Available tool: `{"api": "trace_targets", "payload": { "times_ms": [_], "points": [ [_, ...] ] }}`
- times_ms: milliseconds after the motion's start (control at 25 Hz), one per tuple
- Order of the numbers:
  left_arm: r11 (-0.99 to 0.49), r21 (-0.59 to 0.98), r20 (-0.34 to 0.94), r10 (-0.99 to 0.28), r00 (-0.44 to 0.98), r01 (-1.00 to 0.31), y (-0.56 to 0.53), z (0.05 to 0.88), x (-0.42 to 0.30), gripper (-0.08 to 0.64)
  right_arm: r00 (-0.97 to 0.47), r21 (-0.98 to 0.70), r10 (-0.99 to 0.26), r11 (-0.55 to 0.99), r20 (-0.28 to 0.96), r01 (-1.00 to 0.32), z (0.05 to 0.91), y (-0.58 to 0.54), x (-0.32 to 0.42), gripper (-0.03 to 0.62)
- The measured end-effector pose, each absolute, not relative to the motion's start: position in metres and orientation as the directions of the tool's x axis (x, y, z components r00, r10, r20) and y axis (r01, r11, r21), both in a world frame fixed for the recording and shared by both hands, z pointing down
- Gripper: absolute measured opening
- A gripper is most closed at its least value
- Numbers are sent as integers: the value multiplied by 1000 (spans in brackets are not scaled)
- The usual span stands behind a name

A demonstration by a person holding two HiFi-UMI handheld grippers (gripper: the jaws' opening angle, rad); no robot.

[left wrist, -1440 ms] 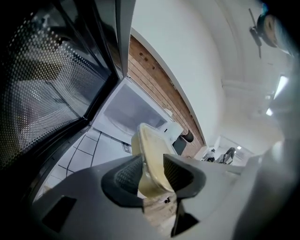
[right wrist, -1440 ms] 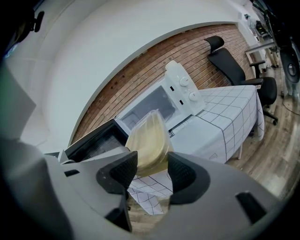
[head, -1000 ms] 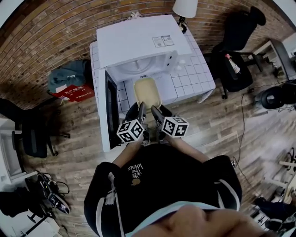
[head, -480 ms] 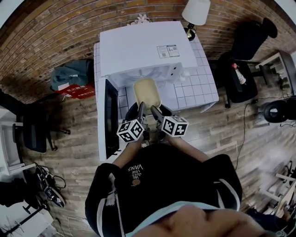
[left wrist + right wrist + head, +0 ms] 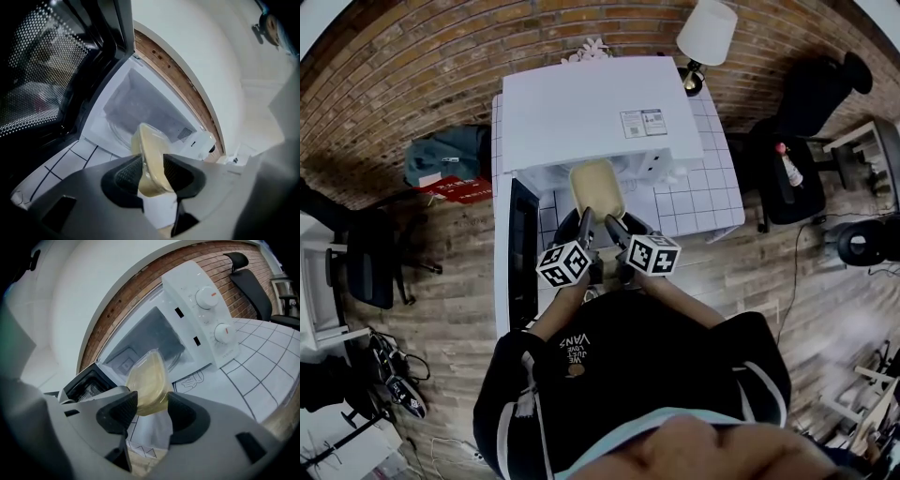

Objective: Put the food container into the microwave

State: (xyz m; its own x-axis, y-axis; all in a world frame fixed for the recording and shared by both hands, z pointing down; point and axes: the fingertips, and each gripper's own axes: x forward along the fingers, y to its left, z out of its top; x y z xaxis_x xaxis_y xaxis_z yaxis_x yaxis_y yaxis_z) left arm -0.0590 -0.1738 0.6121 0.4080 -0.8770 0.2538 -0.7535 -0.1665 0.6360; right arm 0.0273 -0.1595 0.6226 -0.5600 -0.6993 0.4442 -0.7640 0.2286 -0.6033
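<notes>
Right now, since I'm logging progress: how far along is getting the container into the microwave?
Done: the microwave door is open and the container is lifted. In hand: the left gripper and right gripper both have their jaws clamped on it, its front end at the opening. Left: push it inside, set it down, release.

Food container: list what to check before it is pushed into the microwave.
1. Door of the microwave open: ok, swung out to the person's left.
2. Left gripper hold: ok, jaws closed on the food container rim.
3. Right gripper hold: ok, jaws closed on the opposite rim.
4. Container lined up with the cavity: ok, its far end is at the opening.
5. Cavity free of other items: ok in the part that shows.
6. Lid sealed: cannot tell.
</notes>
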Motion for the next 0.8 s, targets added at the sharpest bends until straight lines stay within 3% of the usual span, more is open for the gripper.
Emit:
{"api": "trace_targets", "payload": {
  "times_ms": [800],
  "points": [
    [-165,633,282,-861,424,-756,-217,621,-56,143,-574,-606,-681,236,454,-760,631,-203,28,198]
  ]
}}
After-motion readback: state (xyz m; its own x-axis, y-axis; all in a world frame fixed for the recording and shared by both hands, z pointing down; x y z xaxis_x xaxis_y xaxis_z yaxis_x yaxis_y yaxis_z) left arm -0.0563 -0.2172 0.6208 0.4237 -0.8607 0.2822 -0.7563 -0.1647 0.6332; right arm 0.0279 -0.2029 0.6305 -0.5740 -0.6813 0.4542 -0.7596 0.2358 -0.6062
